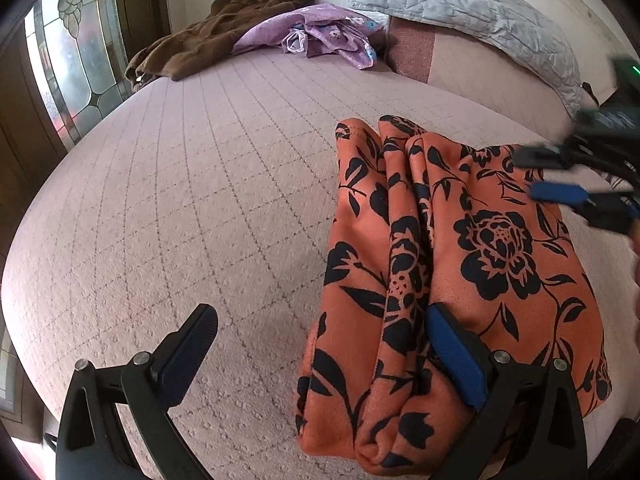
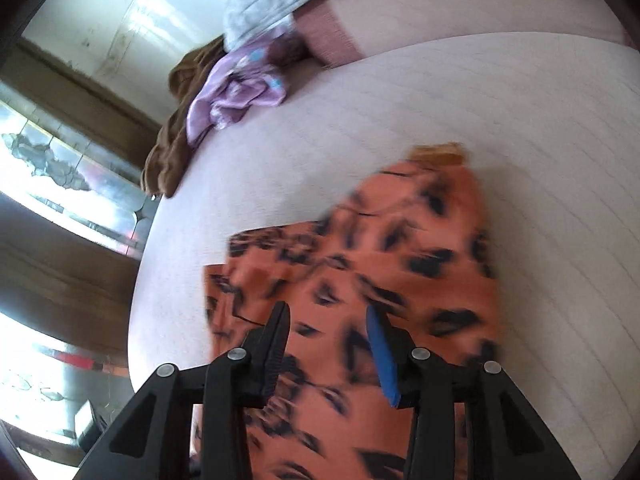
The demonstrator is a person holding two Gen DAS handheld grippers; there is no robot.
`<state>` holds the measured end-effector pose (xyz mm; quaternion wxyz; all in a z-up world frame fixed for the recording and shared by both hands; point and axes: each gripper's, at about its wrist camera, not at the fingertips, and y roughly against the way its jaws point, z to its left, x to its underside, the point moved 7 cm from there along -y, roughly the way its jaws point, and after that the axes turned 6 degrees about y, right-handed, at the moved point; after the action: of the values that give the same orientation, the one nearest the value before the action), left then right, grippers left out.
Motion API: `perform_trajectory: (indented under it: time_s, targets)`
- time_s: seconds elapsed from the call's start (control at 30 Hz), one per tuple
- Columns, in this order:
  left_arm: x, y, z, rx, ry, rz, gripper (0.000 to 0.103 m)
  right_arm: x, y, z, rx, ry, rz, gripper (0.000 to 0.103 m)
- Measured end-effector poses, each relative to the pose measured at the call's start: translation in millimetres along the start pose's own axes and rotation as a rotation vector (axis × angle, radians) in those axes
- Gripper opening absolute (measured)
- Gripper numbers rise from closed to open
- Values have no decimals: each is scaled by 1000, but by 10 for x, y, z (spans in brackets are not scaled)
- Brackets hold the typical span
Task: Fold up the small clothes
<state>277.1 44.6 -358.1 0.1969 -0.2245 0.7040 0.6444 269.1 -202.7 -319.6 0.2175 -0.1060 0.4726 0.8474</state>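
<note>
Orange floral garment (image 1: 460,264) folded on pink quilted bed (image 1: 180,200).

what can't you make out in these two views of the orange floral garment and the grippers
- Right wrist view: orange floral garment motion-blurred; fold edges unreadable.
- Left wrist view: garment's near right part hidden behind the left gripper's blue finger.
- Left wrist view: right gripper blurred, cut by the frame edge.
- Both: purple cloth, brown garment bunched; type unclear.

Folded garment (image 1: 460,264) lying on the bed (image 1: 180,200) right in front, heap of clothes (image 1: 256,28) way back, pillow (image 1: 472,12) behind to the right.
</note>
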Motion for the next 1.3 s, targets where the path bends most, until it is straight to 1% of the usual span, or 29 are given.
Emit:
perform_trajectory:
  time_s: [0.07, 0.1, 0.17, 0.2, 0.23, 0.3, 0.37, 0.4, 0.47, 0.5, 0.53, 0.57, 0.63, 0.7, 0.73, 0.77, 0.83, 0.87, 0.93, 0.97, 1.0, 1.03, 1.07, 1.13, 1.2, 1.3]
  targets:
    - [-3, -6, 12, 9, 7, 3, 103, -86, -210, 139, 20, 18, 23, 43]
    - [0, -18, 15, 15, 11, 4, 103, -117, -334, 165, 43, 22, 42, 45]
    - [-17, -53, 17, 20, 12, 4, 103, -159, -660, 148, 124, 35, 98, 46]
    - [-18, -59, 24, 28, 13, 6, 103, -195, -735, 148, 144, 44, 90, 47]
    - [-17, -53, 37, 34, 15, 9, 103, -236, -745, 187, 159, 61, 79, 49]
    - [-38, -40, 39, 44, 18, 12, 103, -258, -699, 242, 166, 63, 90, 49]
    - [-75, 18, 52, 58, 23, -4, 102, -288, -545, 318, 115, 78, 54, 49]
    - [-105, 66, 50, 78, 34, -21, 102, -308, -454, 319, 111, 84, 26, 49]
    - [-143, 138, 37, 128, 50, -41, 102, -355, -247, 231, 140, 83, -44, 49]
    - [-153, 146, 8, 157, 54, -39, 102, -387, -176, 171, 150, 74, -71, 49]
    - [-155, 138, -17, 171, 54, -32, 102, -410, -110, 84, 154, 55, -92, 48]
    - [-152, 123, -50, 176, 52, -27, 102, -429, -73, -16, 158, 30, -101, 43]
    - [-142, 61, -116, 167, 29, -13, 102, -434, -79, -186, 170, -12, -94, 37]
    - [-92, -43, -159, 150, 6, 23, 103, -401, -201, -373, 190, -48, -59, 36]
    - [-73, -55, -197, 157, 10, 34, 103, -334, -308, -479, 202, -69, -17, 35]
    - [-66, -75, -207, 170, 18, 45, 103, -279, -394, -552, 180, -90, 3, 35]
    - [-55, -83, -195, 181, 29, 49, 103, -285, -340, -543, 150, -104, -35, 35]
    - [-61, -75, -196, 180, 27, 46, 103, -263, -295, -536, 137, -115, -36, 39]
    - [-67, -58, -193, 173, 20, 32, 103, -216, -183, -511, 71, -146, -43, 39]
    - [-71, -46, -191, 168, 15, 24, 103, -185, -120, -516, 43, -154, -49, 43]
    - [-74, -28, -195, 163, 10, 16, 103, -131, -22, -510, 14, -153, -59, 51]
    - [-64, -5, -208, 159, 6, 10, 103, -92, 61, -505, -8, -147, -72, 65]
    - [-63, 6, -220, 154, 1, 5, 103, -39, 171, -509, -23, -137, -96, 68]
    - [-68, 23, -218, 146, -4, -1, 103, 75, 340, -533, -30, -120, -115, 68]
    - [-81, 39, -222, 143, -1, -7, 103, 231, 465, -601, -45, -120, -105, 68]
    - [-69, 74, -222, 140, -2, -8, 103, 477, 642, -808, -59, -154, -84, 68]
